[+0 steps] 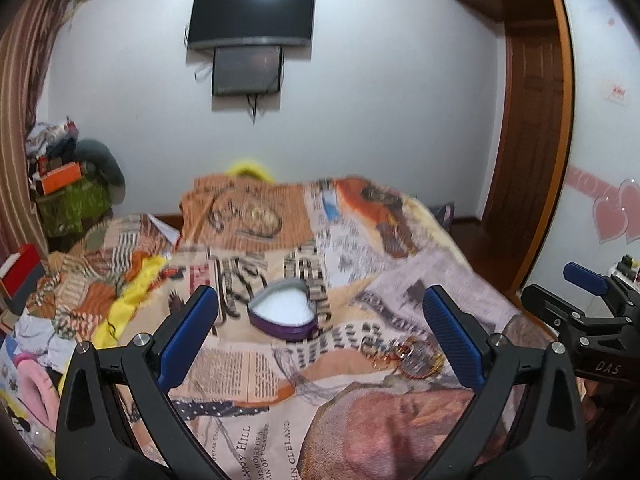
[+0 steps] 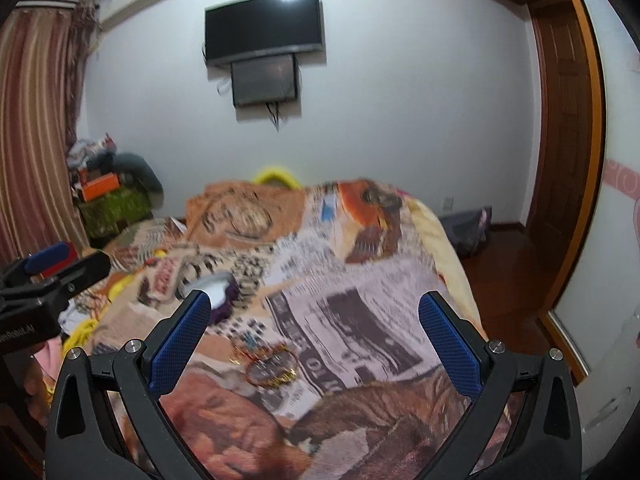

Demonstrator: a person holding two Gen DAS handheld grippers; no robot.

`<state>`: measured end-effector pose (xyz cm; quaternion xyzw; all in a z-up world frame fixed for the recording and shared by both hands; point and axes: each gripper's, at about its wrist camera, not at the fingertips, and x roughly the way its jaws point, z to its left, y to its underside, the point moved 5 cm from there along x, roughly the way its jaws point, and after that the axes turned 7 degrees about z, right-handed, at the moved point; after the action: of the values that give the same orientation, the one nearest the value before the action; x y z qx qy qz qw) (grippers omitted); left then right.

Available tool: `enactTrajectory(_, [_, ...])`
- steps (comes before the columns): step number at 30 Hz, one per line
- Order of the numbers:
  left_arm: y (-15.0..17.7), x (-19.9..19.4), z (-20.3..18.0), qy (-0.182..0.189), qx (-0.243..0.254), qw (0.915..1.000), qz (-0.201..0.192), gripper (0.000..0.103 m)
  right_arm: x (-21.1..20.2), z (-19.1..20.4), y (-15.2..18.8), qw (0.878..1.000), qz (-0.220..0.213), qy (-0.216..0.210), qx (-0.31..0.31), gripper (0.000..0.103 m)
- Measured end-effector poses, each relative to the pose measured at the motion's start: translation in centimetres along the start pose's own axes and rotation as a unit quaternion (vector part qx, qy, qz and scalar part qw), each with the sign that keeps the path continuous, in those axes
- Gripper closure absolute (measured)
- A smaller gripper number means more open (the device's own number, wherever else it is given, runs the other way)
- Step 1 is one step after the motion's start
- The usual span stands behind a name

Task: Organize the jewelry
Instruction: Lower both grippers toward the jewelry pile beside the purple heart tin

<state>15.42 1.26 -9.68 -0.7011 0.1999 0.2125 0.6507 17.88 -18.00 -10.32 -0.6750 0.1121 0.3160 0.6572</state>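
A purple heart-shaped box [image 1: 283, 311] with a white lining lies open on the printed blanket [image 1: 248, 384]. A small heap of gold and red jewelry [image 1: 404, 356] lies to its right. My left gripper [image 1: 320, 322] is open and empty, hovering above the blanket, the box between its fingers in view. In the right wrist view my right gripper [image 2: 314, 322] is open and empty above the blanket; the jewelry heap [image 2: 267, 364] lies between its fingers, and the box [image 2: 218, 292] sits behind the left fingertip. Each gripper shows at the edge of the other's view.
The blanket covers a bed. Folded clothes and yellow cloth [image 1: 132, 300] lie at its left. A red box [image 1: 20, 276] and piled boxes [image 1: 60, 176] stand at the left. A TV [image 1: 252, 12] hangs on the far wall. A wooden door [image 1: 532, 128] is on the right.
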Motion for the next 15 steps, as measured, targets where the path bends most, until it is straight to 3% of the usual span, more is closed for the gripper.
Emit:
enactTrajectory(6, [2.1,4.7,0.0,0.007,0.011,0.9976,0.068,0.008,2.8,-0.7,1.4,0.998,0.057,-0.01,-0.008,0.001])
enactTrajectory(15, [4.9,9.9,-1.2,0.047,0.031,0.9869,0.151,0.032,6.4,-0.1,2.7,0.989,0.124,-0.078,-0.019,0.038])
